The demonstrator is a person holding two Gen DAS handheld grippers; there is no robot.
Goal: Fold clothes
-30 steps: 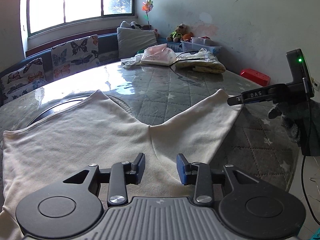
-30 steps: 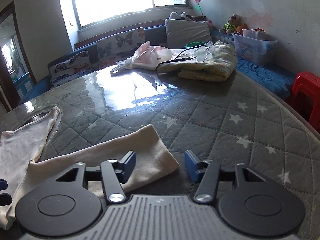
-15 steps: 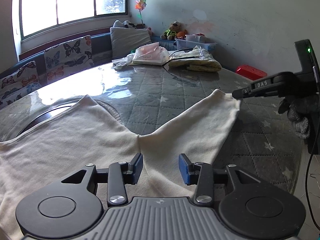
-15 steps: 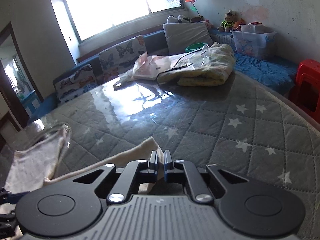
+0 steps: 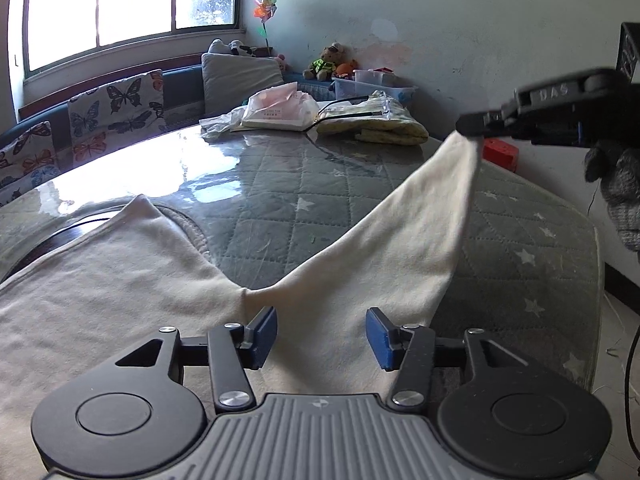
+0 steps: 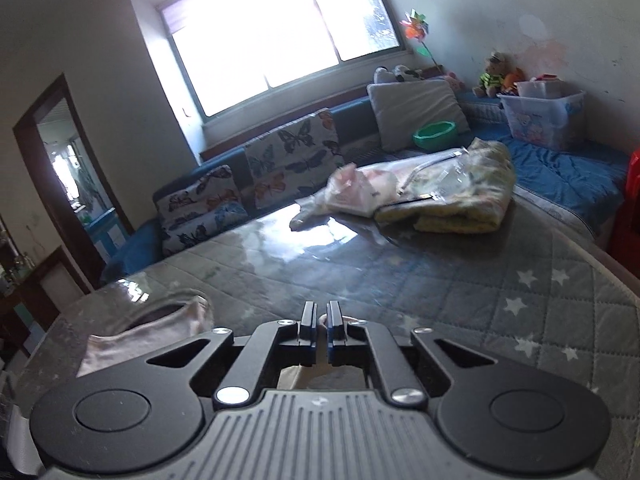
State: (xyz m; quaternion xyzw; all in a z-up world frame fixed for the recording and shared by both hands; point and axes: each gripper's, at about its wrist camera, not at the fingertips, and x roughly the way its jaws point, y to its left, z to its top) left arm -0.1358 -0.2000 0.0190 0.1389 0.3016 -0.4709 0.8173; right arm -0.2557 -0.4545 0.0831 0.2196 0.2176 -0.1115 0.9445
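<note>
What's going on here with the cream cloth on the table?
A person is folding a cream garment spread on the quilted table. The right hand-held gripper is shut on the end of one leg or sleeve, holding it lifted off the table. The left hand-held gripper is open, low over the middle of the garment where the two parts meet, gripping nothing. No fold is finished yet.

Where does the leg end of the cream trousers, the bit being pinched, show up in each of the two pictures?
Left wrist view: the lifted cream trouser leg end is at upper right, pinched by the right claw.
Right wrist view: a sliver of it shows low in the centre, between the shut claw's blue pads.
Shared landmark: the folded yellow floral blanket at the table's far side.
</note>
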